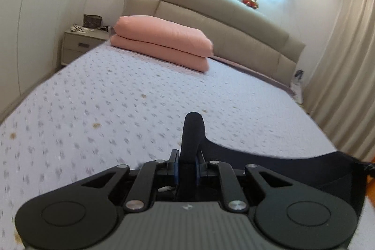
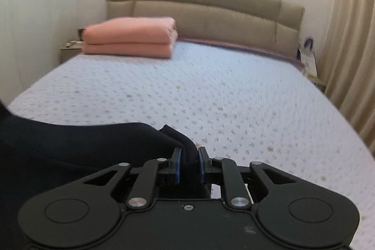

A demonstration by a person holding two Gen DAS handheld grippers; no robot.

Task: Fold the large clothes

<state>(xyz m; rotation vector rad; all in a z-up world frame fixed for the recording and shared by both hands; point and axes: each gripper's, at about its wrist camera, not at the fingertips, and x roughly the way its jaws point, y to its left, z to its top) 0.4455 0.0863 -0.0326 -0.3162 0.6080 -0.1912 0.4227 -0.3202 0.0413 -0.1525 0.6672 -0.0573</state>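
Left tool is clenched on a bunched corner of the dark navy fabric garment, trailing toward 3 o'clock; right tool grips its other end (spread toward 9 o'clock) above the pale dotted bed

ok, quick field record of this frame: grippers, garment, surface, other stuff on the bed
left gripper: shut on dark garment, a bunched fold standing up between the fingers
right gripper: shut on dark garment
dark garment: navy or black, hanging between the two grippers, above the near end of the bed
bed: pale dotted cover
pink bedding: folded, stacked near the headboard
motion: both views blurred
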